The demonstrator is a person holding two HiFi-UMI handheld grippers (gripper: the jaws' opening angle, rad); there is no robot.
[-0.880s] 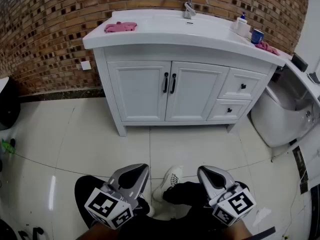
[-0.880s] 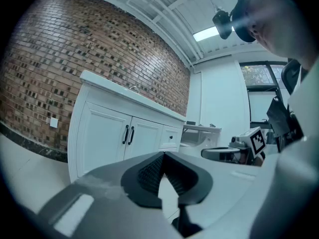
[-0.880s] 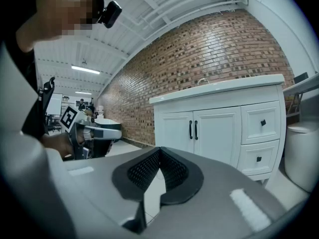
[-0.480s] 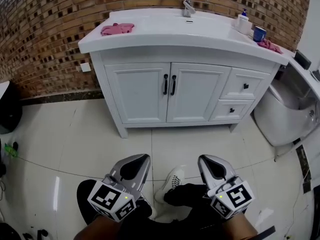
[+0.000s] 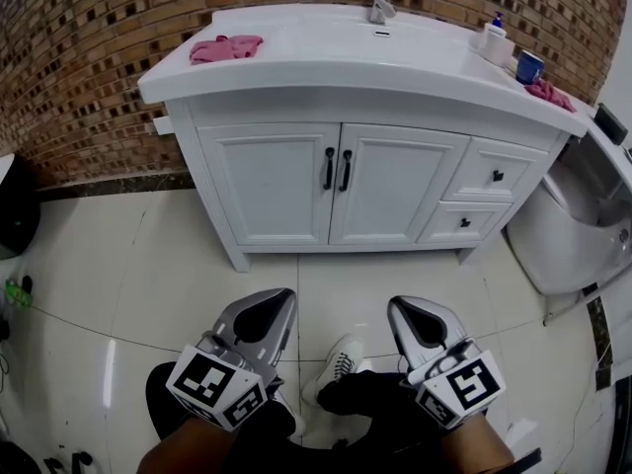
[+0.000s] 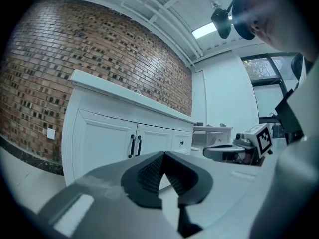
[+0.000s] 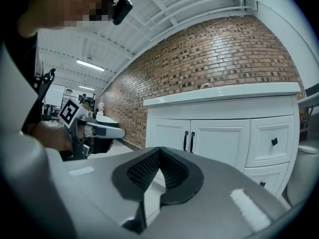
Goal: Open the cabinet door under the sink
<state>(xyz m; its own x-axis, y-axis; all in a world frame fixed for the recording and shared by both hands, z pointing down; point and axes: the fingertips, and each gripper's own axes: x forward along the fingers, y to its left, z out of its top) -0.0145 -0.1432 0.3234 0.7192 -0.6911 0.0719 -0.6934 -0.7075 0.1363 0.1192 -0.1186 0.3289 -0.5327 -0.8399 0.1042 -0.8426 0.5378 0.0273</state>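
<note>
A white vanity [image 5: 355,97] stands against the brick wall, its two cabinet doors [image 5: 272,183] closed under the sink. A pair of black handles [image 5: 337,168] meets at the doors' middle, also seen as handles [image 6: 134,146] and handles [image 7: 189,141]. My left gripper [image 5: 274,299] hovers low over the tiled floor, well short of the cabinet, shut with nothing in it [image 6: 163,154]. My right gripper [image 5: 405,307] is beside it, also shut and empty [image 7: 160,150].
Two small drawers [image 5: 491,177] sit right of the doors. On the countertop lie a pink cloth [image 5: 225,47], a soap bottle [image 5: 494,36] and a blue cup [image 5: 529,67]. A toilet [image 5: 573,215] stands at the right. My shoe [image 5: 336,365] is below, between the grippers.
The vanity has drawn nearer and larger in the head view. Both grippers stay shut and side by side, a little higher in the frame.
</note>
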